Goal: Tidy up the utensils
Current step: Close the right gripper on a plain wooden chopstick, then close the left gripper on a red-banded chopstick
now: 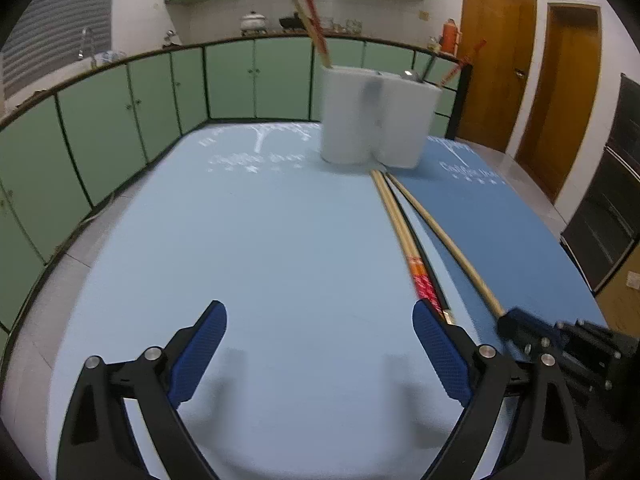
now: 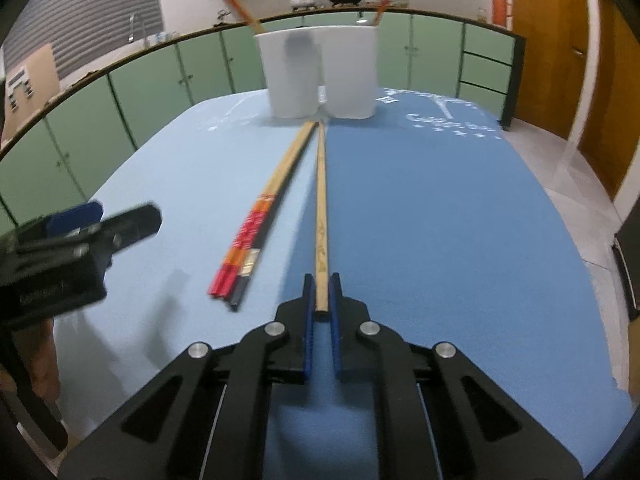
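Pinching the near end of a plain wooden chopstick (image 2: 321,216), the right claw (image 2: 321,300) has its two blue fingers squeezed together on it. The stick lies flat on the bench (image 2: 440,220) and points away at two white holders (image 2: 320,76). It has small dark marks near the claw, too blurry to read.

The left claw (image 1: 320,344) is wide apart and holds nothing. It hangs over the light blue mat (image 1: 240,240). Only its side shows in the right wrist view, and the pale writing on its black body is too smeared to read.

Just left of the plain stick lies a bundle of chopsticks (image 2: 256,224) with red and orange ends and one dark stick. How many there are is hard to tell.

Farther off, white writing is printed on the light mat and the dark blue mat (image 2: 460,200), but it is too fuzzy to read. The white holders stand side by side, touching, with red sticks (image 1: 316,28) leaning out. Their insides are hidden.
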### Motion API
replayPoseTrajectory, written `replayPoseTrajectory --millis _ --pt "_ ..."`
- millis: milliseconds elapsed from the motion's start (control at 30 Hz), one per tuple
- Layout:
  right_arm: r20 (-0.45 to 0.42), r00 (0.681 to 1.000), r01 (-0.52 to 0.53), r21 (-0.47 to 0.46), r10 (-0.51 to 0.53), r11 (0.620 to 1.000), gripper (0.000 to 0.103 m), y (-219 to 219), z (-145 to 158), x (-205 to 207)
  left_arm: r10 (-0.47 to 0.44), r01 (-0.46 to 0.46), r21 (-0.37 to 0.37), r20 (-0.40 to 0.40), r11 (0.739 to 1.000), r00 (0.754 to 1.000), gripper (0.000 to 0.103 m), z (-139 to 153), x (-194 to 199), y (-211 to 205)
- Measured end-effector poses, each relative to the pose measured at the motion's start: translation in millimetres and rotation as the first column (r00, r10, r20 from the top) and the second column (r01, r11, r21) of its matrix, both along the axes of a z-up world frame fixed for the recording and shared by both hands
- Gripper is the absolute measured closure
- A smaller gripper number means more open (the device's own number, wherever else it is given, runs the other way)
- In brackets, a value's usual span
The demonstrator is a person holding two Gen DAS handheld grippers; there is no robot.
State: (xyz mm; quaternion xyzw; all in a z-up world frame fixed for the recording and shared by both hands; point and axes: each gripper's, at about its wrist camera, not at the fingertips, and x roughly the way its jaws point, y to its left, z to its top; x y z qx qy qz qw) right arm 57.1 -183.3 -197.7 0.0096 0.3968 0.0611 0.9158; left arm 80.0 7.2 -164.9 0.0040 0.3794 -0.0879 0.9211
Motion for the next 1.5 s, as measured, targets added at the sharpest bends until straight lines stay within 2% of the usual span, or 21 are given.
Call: replayPoseTrajectory --millis 267,333,667,867,933,1000,1100,1200,1267,1333,1400,1500 --pt "0.012 0.996 0.092 0.013 -0.093 0.996 0.097 -28 -1 -2 -0.034 0.034 0.001 -0.052 0.999 0.998 0.018 -15 8 -26" --pt "0.011 0.994 0.107 0.016 -0.107 0.994 0.097 -32 -2 -3 -0.032 0.032 0.005 -0.071 0.999 0.997 0.022 -21 11 -31" --pt "0.003 0.995 0.104 0.029 -0.104 0.994 0.097 -34 -4 -4 -0.038 0.039 0.017 -0.093 0.999 0.995 0.025 -25 15 -39" --pt "0.001 0.994 0.106 0.032 -0.106 0.994 0.097 -35 -3 -4 -0.030 0.034 0.037 -0.099 0.999 0.995 0.033 -26 17 -43" --pt "0.001 0.994 0.108 0.033 -0.108 0.994 0.097 -35 -3 -4 -0.023 0.029 0.056 -0.095 0.998 0.995 0.046 -26 17 -45" --pt "0.001 0.994 0.111 0.033 -0.111 0.993 0.097 -35 -3 -4 -0.016 0.023 0.075 -0.091 0.997 0.996 0.052 -26 15 -44" --pt "-0.002 0.994 0.111 0.036 -0.111 0.993 0.097 -35 -3 -4 0.001 0.005 0.062 -0.095 0.998 0.995 0.062 -24 15 -38" --pt "-0.012 0.996 0.092 0.034 -0.092 0.995 0.097 -32 -5 -2 0.006 -0.001 0.058 -0.098 0.998 0.995 0.064 -25 16 -38" --pt "-0.014 0.996 0.085 0.021 -0.084 0.996 0.097 -29 -6 -2 0.001 0.005 0.061 -0.097 0.998 0.995 0.070 -25 16 -41" --pt "-0.019 0.997 0.080 0.018 -0.079 0.997 0.096 -29 -7 -1 -0.015 0.020 0.052 -0.098 0.998 0.995 0.084 -25 15 -44" --pt "-0.021 0.997 0.075 0.010 -0.074 0.997 0.097 -28 -6 0 -0.033 0.037 0.043 -0.097 0.998 0.995 0.094 -24 14 -47" --pt "-0.029 0.996 0.089 0.014 -0.089 0.996 0.097 -30 -6 -1 -0.027 0.031 0.041 -0.098 0.999 0.995 0.097 -24 13 -45"
